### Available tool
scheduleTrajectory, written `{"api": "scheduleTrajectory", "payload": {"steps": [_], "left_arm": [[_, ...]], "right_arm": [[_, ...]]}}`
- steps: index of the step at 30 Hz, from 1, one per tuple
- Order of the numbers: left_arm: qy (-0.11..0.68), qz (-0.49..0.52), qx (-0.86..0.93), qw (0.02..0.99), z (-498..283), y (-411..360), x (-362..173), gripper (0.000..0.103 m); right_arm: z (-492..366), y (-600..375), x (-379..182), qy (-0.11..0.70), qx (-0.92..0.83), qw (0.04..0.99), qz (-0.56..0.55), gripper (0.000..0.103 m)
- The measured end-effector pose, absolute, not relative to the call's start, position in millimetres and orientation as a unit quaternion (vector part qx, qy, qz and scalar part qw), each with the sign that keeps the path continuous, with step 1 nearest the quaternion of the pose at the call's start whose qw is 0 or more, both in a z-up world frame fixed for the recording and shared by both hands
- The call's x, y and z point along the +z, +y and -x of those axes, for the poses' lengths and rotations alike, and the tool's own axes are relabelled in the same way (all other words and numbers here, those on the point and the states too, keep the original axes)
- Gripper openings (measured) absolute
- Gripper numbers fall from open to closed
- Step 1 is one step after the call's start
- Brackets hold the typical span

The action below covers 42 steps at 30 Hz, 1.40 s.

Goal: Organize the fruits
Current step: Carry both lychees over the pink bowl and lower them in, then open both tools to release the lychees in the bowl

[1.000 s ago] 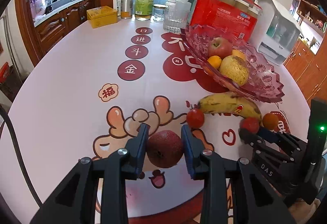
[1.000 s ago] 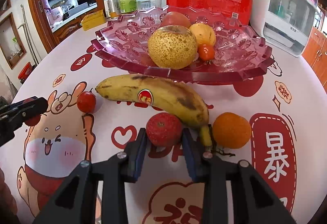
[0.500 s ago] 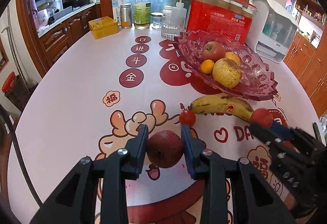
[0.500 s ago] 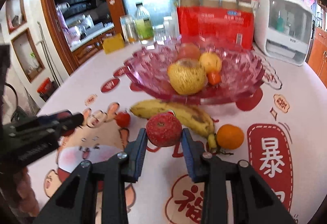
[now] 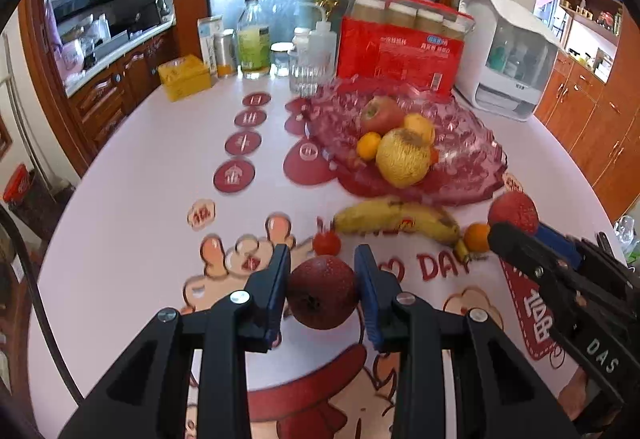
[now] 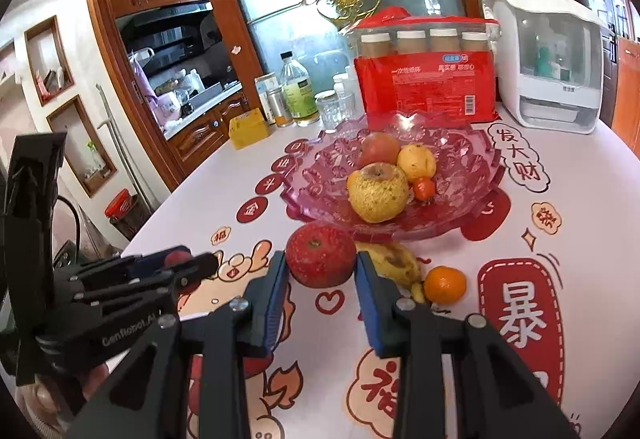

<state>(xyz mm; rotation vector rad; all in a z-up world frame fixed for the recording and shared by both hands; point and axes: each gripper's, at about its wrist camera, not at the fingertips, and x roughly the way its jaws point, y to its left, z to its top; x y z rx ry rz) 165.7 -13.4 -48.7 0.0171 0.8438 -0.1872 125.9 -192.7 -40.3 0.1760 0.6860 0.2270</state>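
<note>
In the left wrist view, the left gripper (image 5: 322, 293) sits at lower centre, its blue-padded fingers pinching a dark red fruit (image 5: 322, 291) on both sides, held above the printed tablecloth (image 5: 132, 239). Just above it in the frame a small red tomato (image 5: 326, 243) lies on the cloth, with a spotted banana (image 5: 396, 221) to its right and a small orange (image 5: 477, 237) touching the banana's stem end. At right of the frame the right gripper (image 5: 516, 223) reaches in, a bright red apple (image 5: 513, 212) showing at its tip.

In the right wrist view, the right gripper (image 6: 321, 267) is at lower centre, its pads pressed on either side of the red apple (image 6: 321, 255), which hangs in front of the banana (image 6: 394, 263). The small orange (image 6: 445, 285) lies just right of the banana. The left gripper (image 6: 180, 267) enters from the left edge, a bit of dark red fruit visible between its tips.

The pink glass bowl (image 6: 464, 175) stands at centre of that view, beyond the banana. It holds a speckled yellow pear (image 6: 378, 191), a red apple in the bowl (image 6: 379, 149), a yellow fruit (image 6: 417, 162) and a small red-orange fruit (image 6: 424, 189), all clustered touching one another. Behind the bowl stand a red package of cups (image 6: 426, 87), a white appliance (image 6: 548, 67), bottles (image 6: 296, 91) and a yellow box (image 6: 248, 127)
</note>
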Motion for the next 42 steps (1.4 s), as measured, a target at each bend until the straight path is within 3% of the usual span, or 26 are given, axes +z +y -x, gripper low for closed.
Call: {"api": "scheduleTrajectory", "payload": {"steps": [11,23,33,42], "left_arm": [[0.354,-0.055,-0.089,0.929,-211,-47,12,0.032],[0.367,-0.061,-0.059,0.926,-290,-79,10,0.031],[0.452,-0.018,-0.073,0.889,-335,-85,-61,0.031],[0.469,-0.033,-0.094,0.878,-340,-97,-89,0.032]], "right_arm": [[-149,-230,3,0.317,0.067,0.942,-0.081,0.034],[-204,-248,44,0.291,0.016,0.956,-0.032,0.034],[-253,-252,-19,0.381,0.026,0.924,-0.040,0.034],[-271,-258,-68,0.436,0.033,0.897,-0.057,0.034]]}}
